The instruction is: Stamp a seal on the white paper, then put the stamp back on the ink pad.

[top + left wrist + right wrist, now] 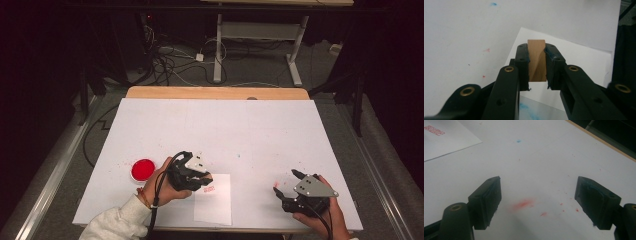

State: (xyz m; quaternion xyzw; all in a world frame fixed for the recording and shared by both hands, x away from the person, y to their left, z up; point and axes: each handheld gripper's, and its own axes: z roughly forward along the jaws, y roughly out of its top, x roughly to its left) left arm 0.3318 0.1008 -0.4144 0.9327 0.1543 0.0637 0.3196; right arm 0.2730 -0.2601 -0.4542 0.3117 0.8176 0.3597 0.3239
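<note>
High view: nearest us, the left gripper (204, 181) sits over a white paper sheet (218, 207) bearing a red stamp mark (209, 189); a red ink pad (143, 170) lies just left. Left gripper view: we see jaws clenched on a wooden stamp block (537, 60). Right gripper view: right gripper (537, 200) released, above red smudges (522, 204).

Wooden block (537, 60), probably stamp, upright over white paper sheet (584, 62).
</note>
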